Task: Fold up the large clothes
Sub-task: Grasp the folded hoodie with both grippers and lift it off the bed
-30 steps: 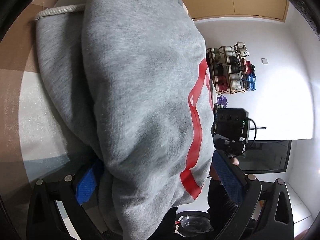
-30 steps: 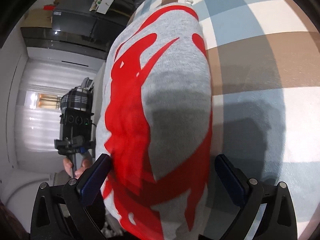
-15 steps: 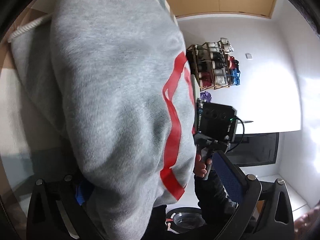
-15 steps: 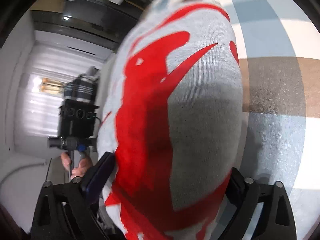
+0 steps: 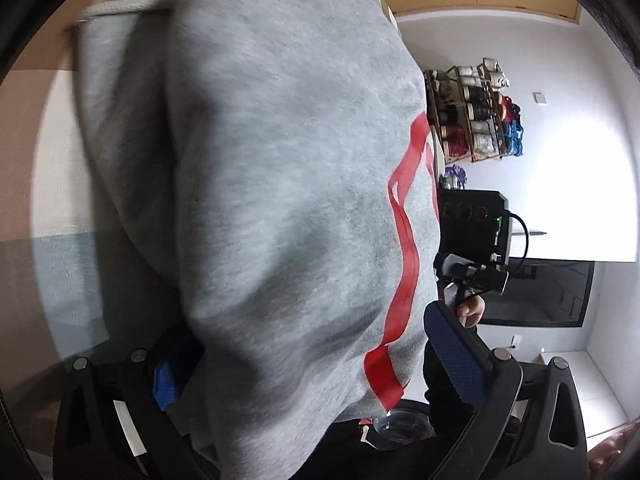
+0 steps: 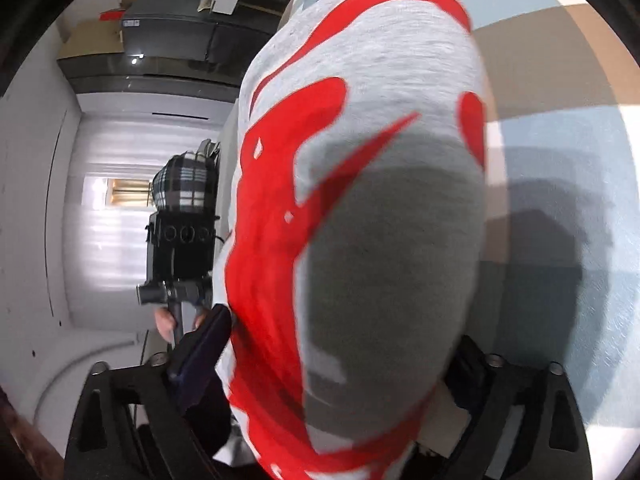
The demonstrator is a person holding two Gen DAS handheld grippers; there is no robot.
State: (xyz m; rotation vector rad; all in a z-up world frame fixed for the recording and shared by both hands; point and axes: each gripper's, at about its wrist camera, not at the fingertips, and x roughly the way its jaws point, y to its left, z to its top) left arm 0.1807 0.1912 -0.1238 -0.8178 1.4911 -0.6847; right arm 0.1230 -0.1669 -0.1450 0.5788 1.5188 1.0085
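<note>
Through the left wrist camera, my left gripper [image 5: 316, 364] has its jaws spread wide around a thick bundle of the grey sweatshirt [image 5: 280, 200]. The right blue pad [image 5: 456, 356] stands clear of the cloth; the left pad is half buried under the fabric, and I cannot tell whether it presses. The sweatshirt, marked with a red print, fills the middle of the view and lies on a checked surface [image 5: 36, 160] of brown, white and blue. Beyond it a hand [image 5: 472, 308] holds the other gripper's handle, with a shoe rack [image 5: 472, 112] against the white wall.

Through the right wrist camera, my right gripper [image 6: 332, 360] has just been opening its jaws, now as wide as they go, with the grey sweatshirt [image 6: 380, 240] bulging between them. The left pad [image 6: 200, 352] sits just beside the cloth's red print; the right pad is hidden behind the fabric. The checked surface [image 6: 560, 140] lies to the right.
</note>
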